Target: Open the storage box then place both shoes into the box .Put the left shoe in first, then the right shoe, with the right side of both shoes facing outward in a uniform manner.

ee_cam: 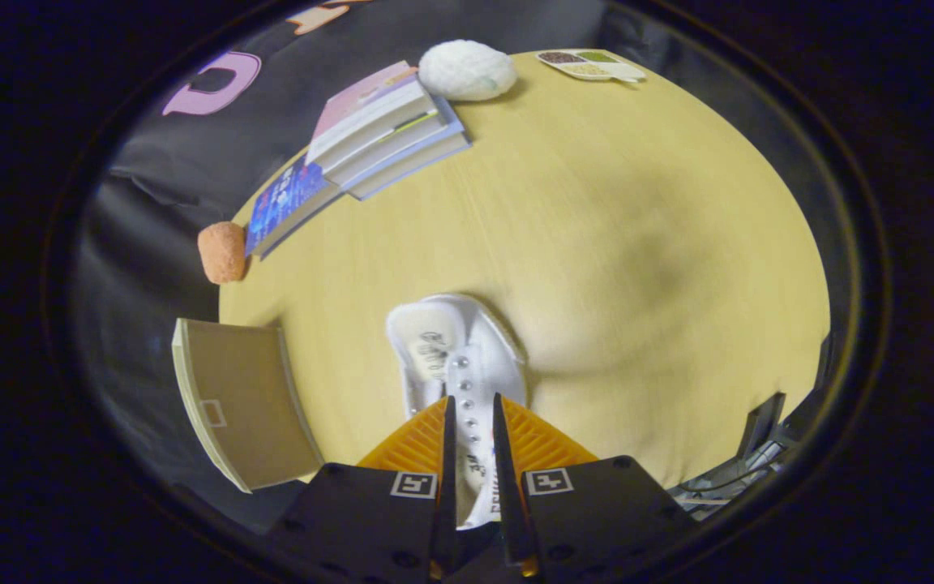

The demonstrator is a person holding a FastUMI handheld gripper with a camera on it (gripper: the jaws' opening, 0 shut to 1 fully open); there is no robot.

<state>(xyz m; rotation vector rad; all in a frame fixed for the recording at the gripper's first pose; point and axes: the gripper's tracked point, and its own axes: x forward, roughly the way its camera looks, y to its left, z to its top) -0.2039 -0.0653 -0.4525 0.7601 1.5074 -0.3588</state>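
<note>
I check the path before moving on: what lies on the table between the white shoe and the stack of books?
In the gripper view, only bare table lies between the white shoe and the stack of books.

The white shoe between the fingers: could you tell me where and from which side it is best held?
Grip the white shoe across its laced upper, from above, fingers either side of the eyelet row. It hangs narrow there, opening facing the camera. The gripper already appears shut on that strip, above the wooden table.

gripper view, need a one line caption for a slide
Gripper shut on a white shoe, holding it above a wooden table, with stacked books beyond.
</note>
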